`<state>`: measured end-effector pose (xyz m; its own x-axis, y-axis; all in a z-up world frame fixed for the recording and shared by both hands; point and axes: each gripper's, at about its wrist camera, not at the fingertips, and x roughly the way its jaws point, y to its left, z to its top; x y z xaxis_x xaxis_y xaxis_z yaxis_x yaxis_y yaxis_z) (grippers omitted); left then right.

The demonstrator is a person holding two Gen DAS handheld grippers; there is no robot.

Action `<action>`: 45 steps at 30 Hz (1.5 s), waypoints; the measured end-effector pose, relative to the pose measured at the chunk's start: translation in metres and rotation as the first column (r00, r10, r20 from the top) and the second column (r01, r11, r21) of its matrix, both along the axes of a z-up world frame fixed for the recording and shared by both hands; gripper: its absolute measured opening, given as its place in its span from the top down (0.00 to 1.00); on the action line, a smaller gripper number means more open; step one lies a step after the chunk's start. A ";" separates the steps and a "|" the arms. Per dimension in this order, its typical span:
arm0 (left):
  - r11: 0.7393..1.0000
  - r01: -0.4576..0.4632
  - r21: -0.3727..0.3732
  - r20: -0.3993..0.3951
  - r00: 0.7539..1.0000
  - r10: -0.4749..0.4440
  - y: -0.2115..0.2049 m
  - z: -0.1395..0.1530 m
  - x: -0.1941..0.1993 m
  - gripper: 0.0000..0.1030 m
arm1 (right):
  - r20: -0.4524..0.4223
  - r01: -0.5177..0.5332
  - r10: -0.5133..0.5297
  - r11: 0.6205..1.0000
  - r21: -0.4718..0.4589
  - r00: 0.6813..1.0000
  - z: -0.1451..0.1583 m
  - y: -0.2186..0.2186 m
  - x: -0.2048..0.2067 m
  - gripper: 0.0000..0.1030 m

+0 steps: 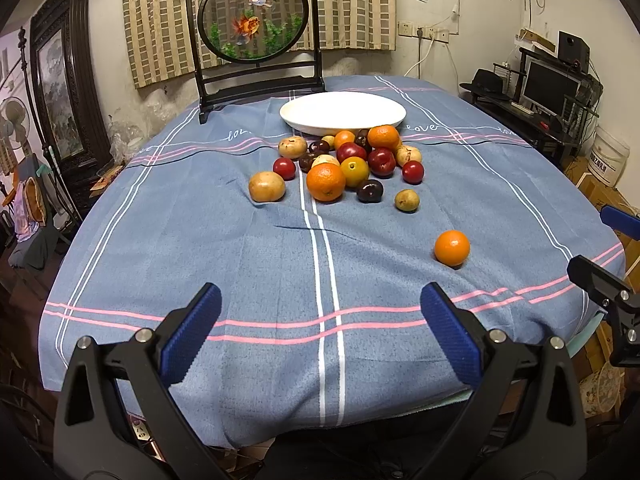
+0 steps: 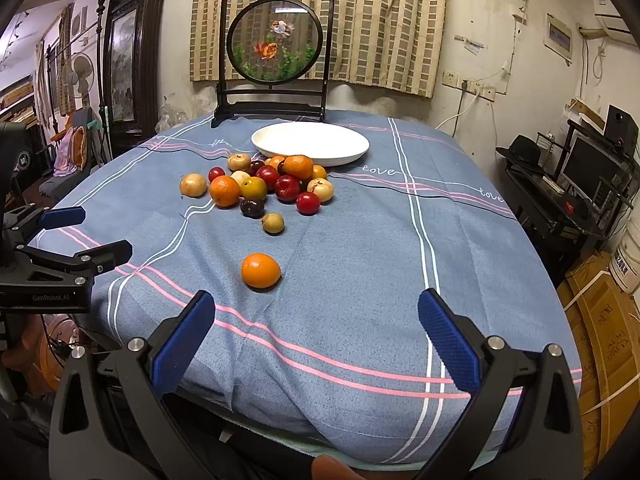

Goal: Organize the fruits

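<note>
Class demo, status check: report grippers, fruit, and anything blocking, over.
Left gripper and right gripper open, empty. Fruit pile on cloth before empty white plate; lone orange nearest. Path clear.

Small fruits at the pile's (image 1: 348, 160) back sit half-hidden — kinds unclear — against the plate (image 1: 342, 112).

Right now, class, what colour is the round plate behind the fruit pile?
White; the round plate shows best in the right wrist view.

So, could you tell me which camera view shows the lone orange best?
The right wrist view: the lone orange lies near and central, just ahead of the open right gripper. The left wrist view shows it smaller, off to the right.
</note>
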<state>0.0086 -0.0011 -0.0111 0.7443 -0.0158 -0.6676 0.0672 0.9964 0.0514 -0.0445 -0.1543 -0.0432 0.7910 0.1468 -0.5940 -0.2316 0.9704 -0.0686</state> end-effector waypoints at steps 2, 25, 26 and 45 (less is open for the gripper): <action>1.000 0.002 -0.003 -0.002 1.000 -0.002 0.000 0.000 0.001 0.02 | -0.002 0.000 0.000 1.000 -0.001 1.000 0.000 0.000 0.001 0.01; 0.999 -0.036 -0.019 -0.016 0.999 0.036 0.045 -0.007 0.042 0.02 | -0.124 -0.073 0.087 0.991 0.111 0.988 -0.040 0.027 0.076 0.10; 0.999 -0.037 -0.014 -0.014 0.999 0.036 0.047 -0.007 0.044 0.02 | -0.149 -0.082 0.098 0.991 0.109 0.984 -0.044 0.030 0.083 0.15; 0.997 0.070 0.011 -0.025 0.997 -0.070 0.032 -0.009 0.120 0.06 | -0.249 -0.170 0.188 0.981 0.092 0.950 -0.072 0.051 0.113 0.62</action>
<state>0.1282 0.0306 -0.0205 0.7247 -0.0588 -0.6865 0.1380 0.9885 0.0611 0.0681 -0.1032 -0.1148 0.5715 0.3196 -0.7558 -0.4029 0.9117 0.0808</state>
